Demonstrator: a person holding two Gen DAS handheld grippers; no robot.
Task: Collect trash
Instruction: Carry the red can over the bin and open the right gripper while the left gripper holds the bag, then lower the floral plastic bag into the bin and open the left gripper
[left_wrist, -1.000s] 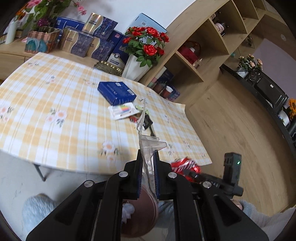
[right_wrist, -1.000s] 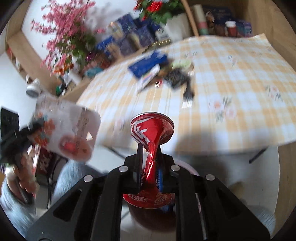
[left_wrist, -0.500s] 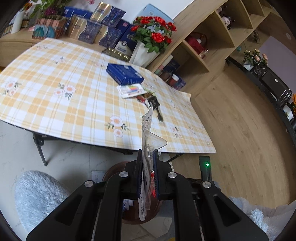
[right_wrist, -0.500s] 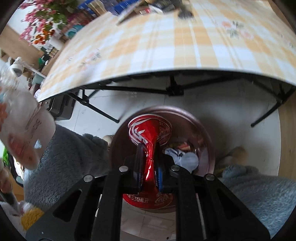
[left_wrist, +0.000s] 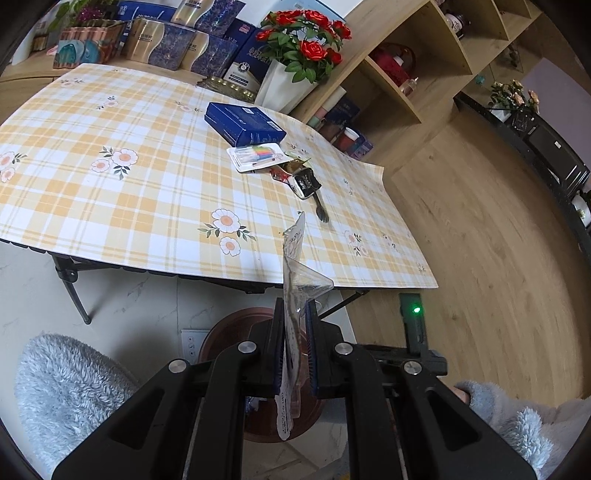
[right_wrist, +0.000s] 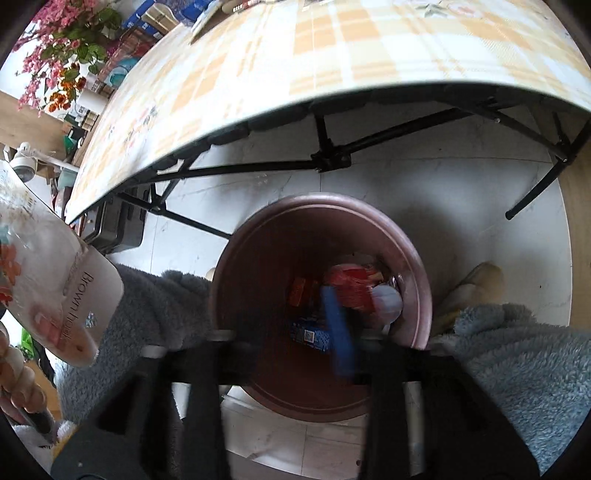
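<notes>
Bin (right_wrist: 229, 280) lower centre already holds scraps; right gripper (right_wrist: 295, 347) blurred, fingers apparently spread and empty; left gripper (left_wrist: 293, 354) pinching clear packaging (left_wrist: 295, 266); table clutter (left_wrist: 291, 173) upper centre left.

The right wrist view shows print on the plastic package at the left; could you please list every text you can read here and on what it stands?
"Brown hooks": on the plastic package held in the left gripper.
Blue wrapper in the bin: a code square, too blurred to read.
Blue box on the table: too small to read.
</notes>
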